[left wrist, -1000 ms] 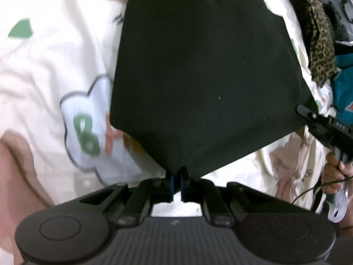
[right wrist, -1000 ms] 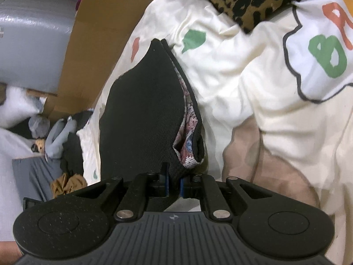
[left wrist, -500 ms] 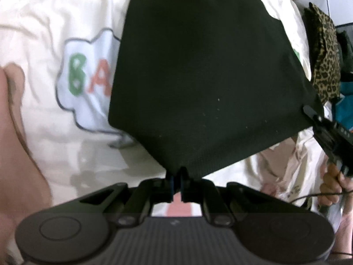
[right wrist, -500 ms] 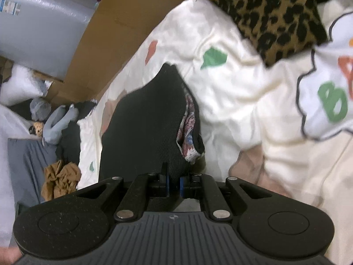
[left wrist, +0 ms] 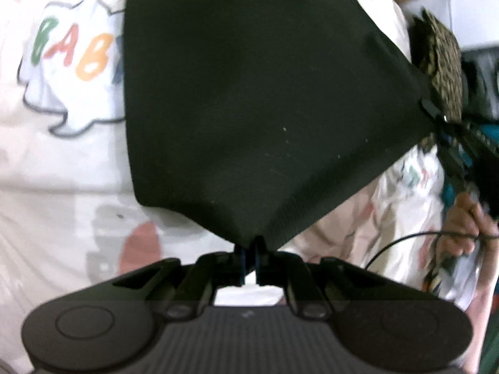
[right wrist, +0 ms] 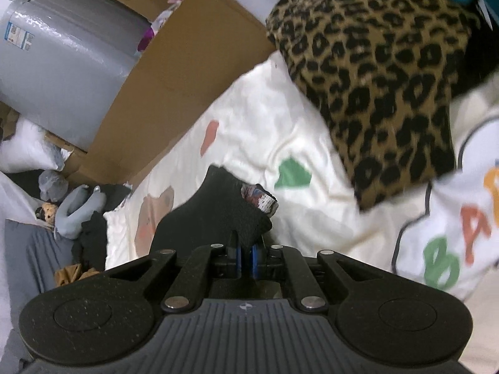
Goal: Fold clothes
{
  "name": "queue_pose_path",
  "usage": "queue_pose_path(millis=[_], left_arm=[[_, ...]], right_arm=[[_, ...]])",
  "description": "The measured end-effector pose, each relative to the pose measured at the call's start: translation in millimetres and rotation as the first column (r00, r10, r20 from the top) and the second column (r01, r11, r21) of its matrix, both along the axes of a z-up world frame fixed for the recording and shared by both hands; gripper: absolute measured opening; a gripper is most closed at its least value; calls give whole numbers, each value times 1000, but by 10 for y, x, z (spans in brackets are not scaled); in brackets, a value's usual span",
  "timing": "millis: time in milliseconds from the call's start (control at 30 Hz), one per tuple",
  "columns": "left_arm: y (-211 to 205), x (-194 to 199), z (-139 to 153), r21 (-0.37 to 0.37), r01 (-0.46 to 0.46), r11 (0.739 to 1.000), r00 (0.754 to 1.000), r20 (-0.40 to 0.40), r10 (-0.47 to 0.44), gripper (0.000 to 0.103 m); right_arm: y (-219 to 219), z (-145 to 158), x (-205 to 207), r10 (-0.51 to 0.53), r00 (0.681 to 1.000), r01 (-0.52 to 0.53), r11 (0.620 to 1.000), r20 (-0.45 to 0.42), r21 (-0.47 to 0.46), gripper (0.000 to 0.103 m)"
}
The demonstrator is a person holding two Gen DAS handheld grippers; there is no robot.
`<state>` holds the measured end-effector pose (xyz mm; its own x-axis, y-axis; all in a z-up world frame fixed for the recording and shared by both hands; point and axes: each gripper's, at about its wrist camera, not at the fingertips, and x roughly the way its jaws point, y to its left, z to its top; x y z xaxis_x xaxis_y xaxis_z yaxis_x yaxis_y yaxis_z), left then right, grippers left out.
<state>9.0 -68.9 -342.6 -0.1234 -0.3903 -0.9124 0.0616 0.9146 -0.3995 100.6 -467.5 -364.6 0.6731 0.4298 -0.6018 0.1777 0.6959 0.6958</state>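
Black knit garment (left wrist: pixel 268 106) filling most of the left wrist view, stretched taut in the air above the cream printed bedspread (left wrist: pixel 62 168). Pinched at its lowest corner by the left gripper (left wrist: pixel 249 257), blue pads pressed together on the fabric. Pulled out to the right-hand corner, clamped there by the right gripper (left wrist: pixel 436 115), with a hand (left wrist: pixel 464 227) and a thin black cable (left wrist: pixel 405 243) below it. Straight left edge hanging over a white cloud patch with coloured letters (left wrist: pixel 71 62); lower edges running diagonally from both held corners. Open bedspread to the left and along the bottom, uncovered. Leopard-print cloth (left wrist: pixel 443 59) bunched close behind the right corner, crowding that side.

Seen from the right wrist: black garment (right wrist: pixel 218 212) bunched and folded over just ahead of the right gripper (right wrist: pixel 246 257), pads closed tight on its edge, a patterned inner lining (right wrist: pixel 260 201) showing at the fold. Cream bedspread (right wrist: pixel 265 131) open ahead, with green and red shapes. Leopard-print cloth (right wrist: pixel 383 74) lying large at upper right, its lower edge near the lettered patch (right wrist: pixel 455 237). Brown cardboard (right wrist: pixel 174 71) standing along the far edge of the bedspread, a grey wrapped bundle (right wrist: pixel 65 50) behind it. Heaped clothes (right wrist: pixel 78 215) off the left edge, beside the bed.
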Motion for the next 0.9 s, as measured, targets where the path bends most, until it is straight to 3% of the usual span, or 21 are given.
queue_pose_path(millis=[367,533,667,767,900], left_arm=[[-368,-201,-171,-59,-16,998,1000,-3,16,5],[-504,-266,-276,-64,-9,998,999,-33,6,7],[-603,-195,-216,-43,119,992,987,-104,-123,22],[-561,-108,39,-50,234,971,970,-59,-236,56],[-653,72,244,-16,304,953,953,-11,-304,59]], right_arm=[[-107,81,195,-12,999,14,999,32,-44,5],[-218,-67,288,-39,999,38,998,-22,-59,5],[-272,-164,252,-61,996,56,996,-65,-72,10],[-299,-189,160,-76,994,70,995,-74,-76,17],[-325,-201,21,-92,993,88,995,-75,-53,18]])
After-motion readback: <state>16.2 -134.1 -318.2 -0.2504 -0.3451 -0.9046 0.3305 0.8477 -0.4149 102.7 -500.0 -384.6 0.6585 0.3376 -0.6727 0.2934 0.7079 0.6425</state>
